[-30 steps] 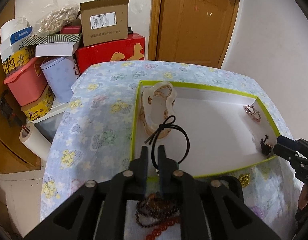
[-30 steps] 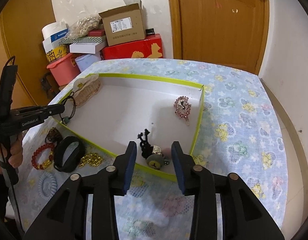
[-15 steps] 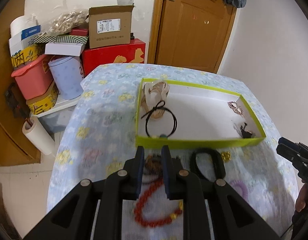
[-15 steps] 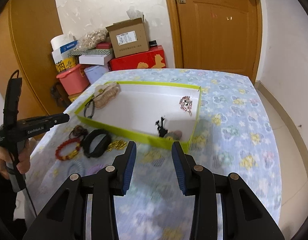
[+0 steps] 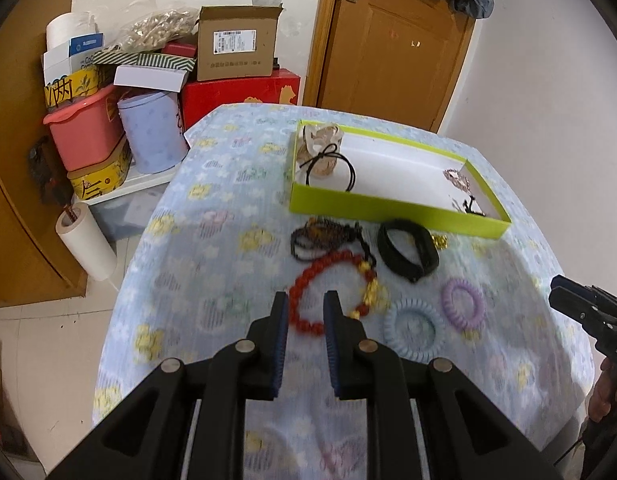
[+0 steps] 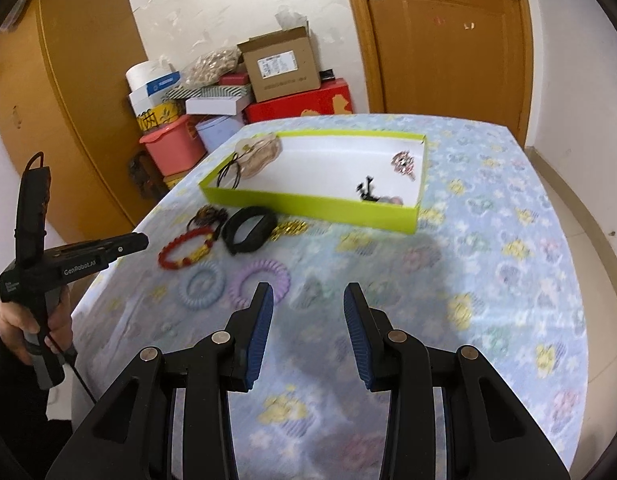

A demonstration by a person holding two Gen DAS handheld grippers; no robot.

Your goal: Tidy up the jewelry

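A green-walled white box (image 5: 392,208) (image 6: 308,206) on the flowered table holds a beige hair clip (image 5: 322,150), a black hair tie (image 5: 332,168), a pink brooch (image 6: 404,162) and a black trinket (image 6: 366,192). In front of it lie a dark bead string (image 5: 320,236), a red bead bracelet (image 5: 332,292) (image 6: 186,248), a black band (image 5: 406,250) (image 6: 250,230), a gold chain (image 6: 290,228), a blue coil tie (image 5: 414,330) and a purple coil tie (image 5: 462,302). My left gripper (image 5: 304,300) is open and empty above the red bracelet. My right gripper (image 6: 308,294) is open and empty near the purple tie (image 6: 260,280).
Stacked boxes, a pink bin (image 5: 84,128) and a lavender tin (image 5: 152,132) stand off the table's far left. A paper roll (image 5: 86,242) leans by the left edge. A wooden door (image 5: 396,44) is behind. The table's right half (image 6: 488,260) bears only cloth.
Both grippers pulled back from the box toward the table's near edge. The left gripper let go of the black hair tie in the box and opened slightly.
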